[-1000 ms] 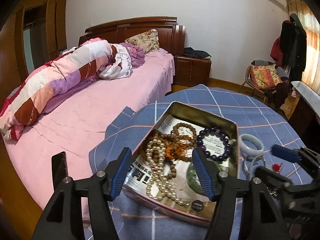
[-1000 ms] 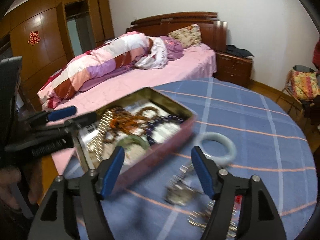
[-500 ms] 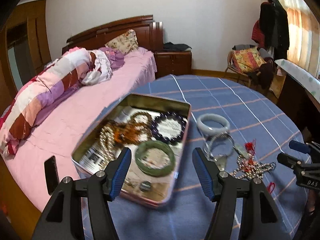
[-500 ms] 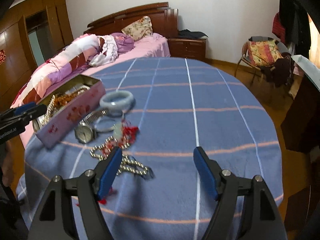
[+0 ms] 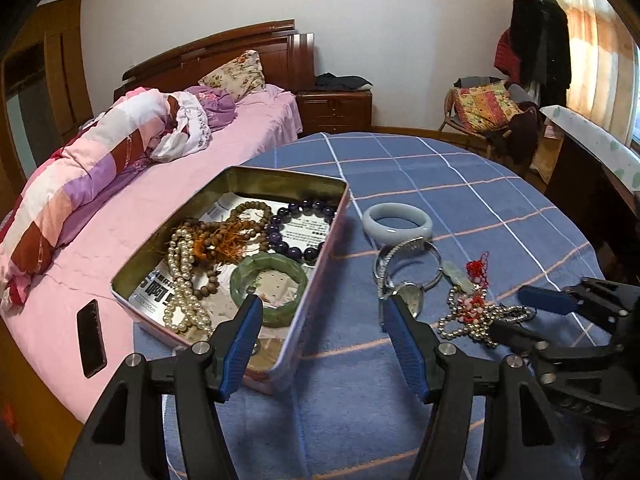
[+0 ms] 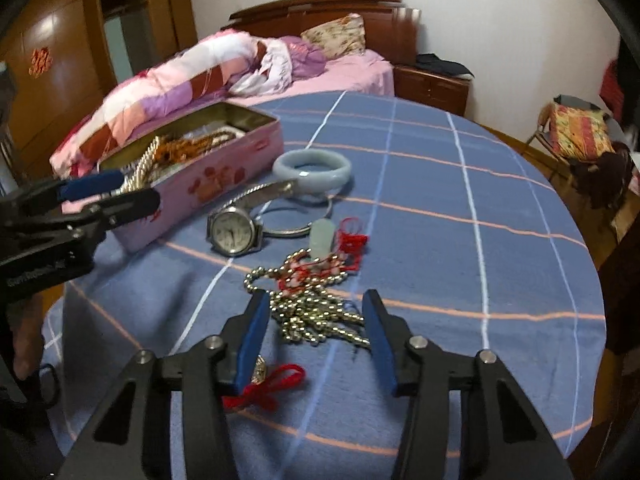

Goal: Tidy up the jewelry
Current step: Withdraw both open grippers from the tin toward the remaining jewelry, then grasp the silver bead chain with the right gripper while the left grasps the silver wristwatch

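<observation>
A pink tin (image 5: 320, 256) lies open on the counter (image 5: 460, 184), which wears a blue checked cloth, at the edge nearest the bed (image 5: 160, 200). Inside the tin lie a pearl strand (image 5: 182, 276), brown wooden beads (image 5: 224, 232), a dark purple bead bracelet (image 5: 298, 232) and a green bangle (image 5: 268, 280), all on printed paper.

Just beside the tin's long side, on the cloth, rests a pale bangle (image 6: 312, 170). Nearer than the bangle lies a wristwatch (image 6: 236, 232) with a metal band, and a thin metal ring (image 6: 296, 220) lies against it. Further from the tin sits a tangle of gold bead chain (image 6: 316, 312) with red cord and a pale pendant (image 6: 322, 238).

The left claw (image 5: 326, 344) hovers over the near corner of the tin, its blue pads spread wide with nothing pinched.

The right claw (image 6: 316, 340) points down at the gold bead chain, away from the tin. Its jaws are closing, with the near end of the chain between the pads; they do not press on it yet. A red bow (image 6: 266, 388) lies on the cloth by its left finger.

A dark phone (image 5: 91, 338) lies on the bed beyond the tin.
</observation>
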{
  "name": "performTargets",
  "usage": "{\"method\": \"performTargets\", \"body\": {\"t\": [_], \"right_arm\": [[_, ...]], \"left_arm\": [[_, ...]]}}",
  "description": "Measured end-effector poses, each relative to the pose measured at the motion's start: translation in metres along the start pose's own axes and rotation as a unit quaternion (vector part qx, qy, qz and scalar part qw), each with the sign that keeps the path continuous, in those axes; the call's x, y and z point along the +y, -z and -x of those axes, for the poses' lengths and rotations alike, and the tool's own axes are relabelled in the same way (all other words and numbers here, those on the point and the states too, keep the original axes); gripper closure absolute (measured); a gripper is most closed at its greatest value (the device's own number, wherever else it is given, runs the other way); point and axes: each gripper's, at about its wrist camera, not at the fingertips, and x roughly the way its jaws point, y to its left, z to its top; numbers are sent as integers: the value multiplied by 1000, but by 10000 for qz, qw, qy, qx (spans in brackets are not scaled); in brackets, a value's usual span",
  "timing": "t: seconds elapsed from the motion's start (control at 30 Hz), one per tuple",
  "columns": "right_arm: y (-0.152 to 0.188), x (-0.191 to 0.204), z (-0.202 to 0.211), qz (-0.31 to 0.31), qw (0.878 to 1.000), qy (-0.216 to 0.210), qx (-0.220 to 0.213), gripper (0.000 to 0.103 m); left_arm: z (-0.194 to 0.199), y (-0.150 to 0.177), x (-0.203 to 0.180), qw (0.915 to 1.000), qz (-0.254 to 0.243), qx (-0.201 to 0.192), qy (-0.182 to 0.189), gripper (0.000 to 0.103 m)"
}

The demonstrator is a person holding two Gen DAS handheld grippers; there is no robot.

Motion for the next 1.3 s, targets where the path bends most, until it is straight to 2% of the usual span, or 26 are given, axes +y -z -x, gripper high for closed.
{"method": "performTargets", "body": {"t": [0.2, 0.23, 0.3, 0.33, 0.37, 0.7, 1.0, 1.3], "right_arm": [[1, -2, -8, 29, 9997, -112, 213, 60], [1, -2, -8, 60, 9997, -104, 221, 63], [1, -2, -8, 104, 9997, -61, 231, 78], [1, -3, -7, 100, 9996, -73, 239, 89], [2, -5, -7, 97, 9996, -59, 243, 90], [18, -53, 8, -505, 9972, 508, 215, 92], [22, -48, 8, -524, 9973, 513, -11, 92], [21, -51, 8, -514, 9975, 493, -38, 91]], "left_arm": [[1, 0, -8, 9998, -119, -34, 143, 39], [1, 0, -10, 9998, -141, -37, 169, 39], [1, 0, -13, 9996, -199, -39, 203, 39], [1, 1, -15, 9995, -236, -47, 207, 39], [1, 1, -17, 9994, -258, -52, 205, 39], [-5, 1, -37, 9974, -616, -29, 373, 39], [-35, -2, -49, 9956, -729, 296, 500, 40], [-57, -2, -55, 9931, -749, 671, 596, 40]]}}
